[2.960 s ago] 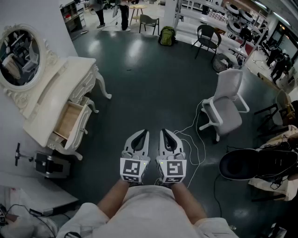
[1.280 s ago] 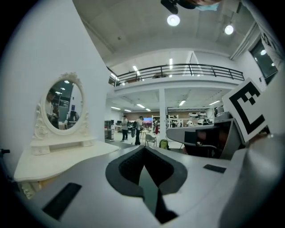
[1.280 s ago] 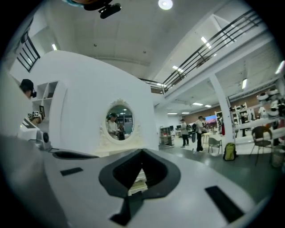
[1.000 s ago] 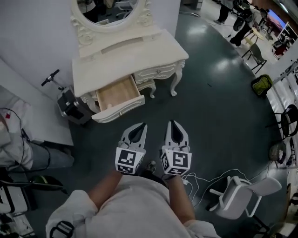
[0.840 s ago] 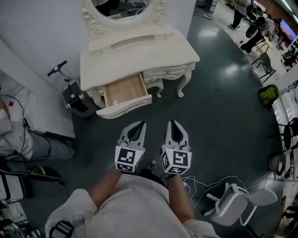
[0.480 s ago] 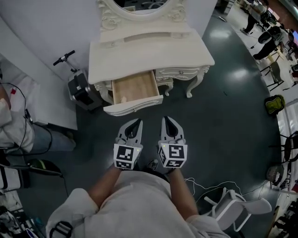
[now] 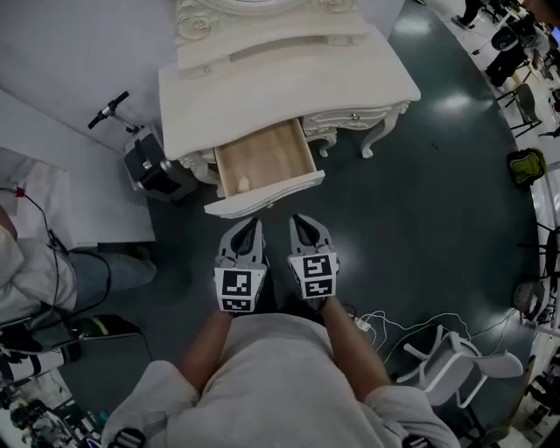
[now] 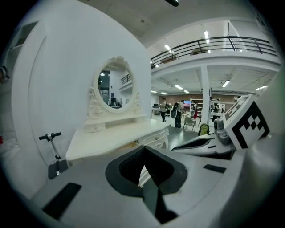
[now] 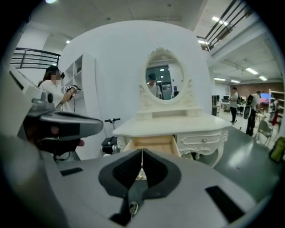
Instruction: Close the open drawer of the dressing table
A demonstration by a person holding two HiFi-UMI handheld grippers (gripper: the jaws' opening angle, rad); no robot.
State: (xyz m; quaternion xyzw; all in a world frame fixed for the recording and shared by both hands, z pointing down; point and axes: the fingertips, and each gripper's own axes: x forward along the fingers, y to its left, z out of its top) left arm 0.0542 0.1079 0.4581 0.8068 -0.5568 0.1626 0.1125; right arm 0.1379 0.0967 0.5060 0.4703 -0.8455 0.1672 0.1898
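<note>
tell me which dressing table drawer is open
The left drawer, pulled out with bare wood inside showing; the knobbed drawer to its right sits shut.

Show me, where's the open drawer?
In the head view, the open drawer sticks out from the dressing table, just ahead of the left hand-held gripper and right hand-held gripper, right of the black scooter.

Mirror frame (image 7: 203, 12) cropped at top edge; tiny pale item (image 7: 242, 184) in drawer (image 7: 276, 149) unidentifiable
</note>
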